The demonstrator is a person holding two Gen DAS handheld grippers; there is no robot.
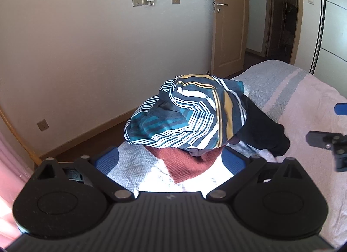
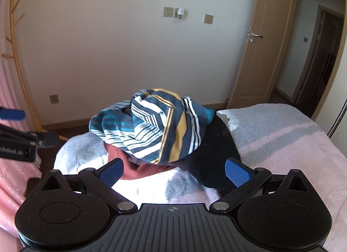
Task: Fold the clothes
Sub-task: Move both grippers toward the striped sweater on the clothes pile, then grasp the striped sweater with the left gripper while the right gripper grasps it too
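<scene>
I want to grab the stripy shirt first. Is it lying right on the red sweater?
Touching. In the left wrist view, the stripy shirt lies heaped directly on the red sweater, no gap between them.

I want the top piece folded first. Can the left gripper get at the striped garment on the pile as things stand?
Probably yes. The left gripper is open and faces the pile, and the striped garment lies crumpled on top of the reddish-brown garment and the black one. Nothing lies over it or stands between.

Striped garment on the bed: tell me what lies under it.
Under the striped garment lie a rust-red knit and a black garment, both partly showing. Anything deeper in the pile is covered.
</scene>
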